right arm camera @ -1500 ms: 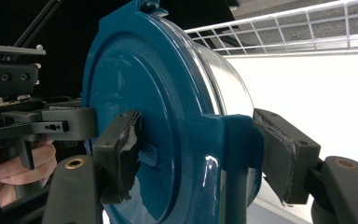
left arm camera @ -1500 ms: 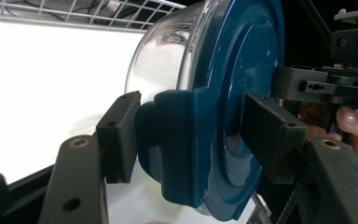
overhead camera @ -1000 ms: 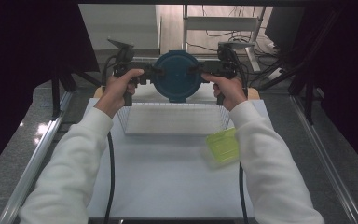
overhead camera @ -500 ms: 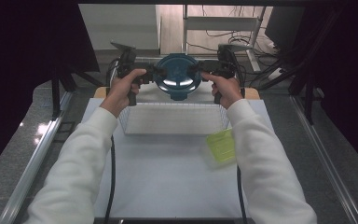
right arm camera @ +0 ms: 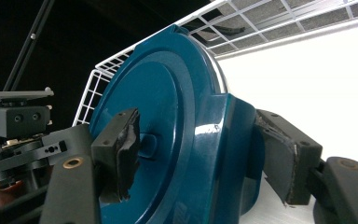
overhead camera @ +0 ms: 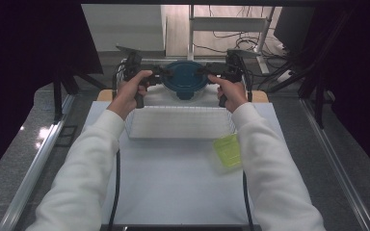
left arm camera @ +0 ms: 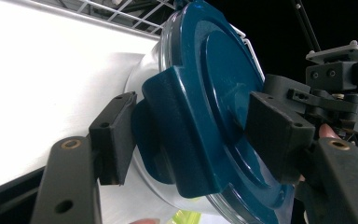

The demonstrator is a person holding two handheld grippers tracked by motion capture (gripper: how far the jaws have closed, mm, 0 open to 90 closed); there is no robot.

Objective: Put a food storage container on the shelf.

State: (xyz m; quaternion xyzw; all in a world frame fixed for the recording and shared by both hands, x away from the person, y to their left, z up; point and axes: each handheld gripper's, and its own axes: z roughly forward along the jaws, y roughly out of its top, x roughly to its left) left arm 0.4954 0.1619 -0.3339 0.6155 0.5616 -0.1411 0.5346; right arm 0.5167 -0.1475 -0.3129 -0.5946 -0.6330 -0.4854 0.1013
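A round clear container with a dark teal lid (overhead camera: 185,79) hangs between both grippers at the far end of the table, just beyond a white wire basket (overhead camera: 178,137). My left gripper (overhead camera: 161,74) is shut on the lid's left latch tab. In the left gripper view, one pad lies on the lid (left arm camera: 214,70) and the other under the tab, with my left gripper (left arm camera: 196,135) across the rim. My right gripper (overhead camera: 207,72) grips the opposite tab. In the right gripper view my right gripper (right arm camera: 200,158) clamps the lid (right arm camera: 154,93) the same way.
A translucent yellow-green cup (overhead camera: 227,151) lies on the white table mat (overhead camera: 173,192) beside the right forearm. A metal rail (overhead camera: 38,163) runs along the left side. Dark frames and cables stand behind the table.
Both hands have sunk a little with the container. Its lid, which faced the camera more, now tips closer to level and looks flatter.
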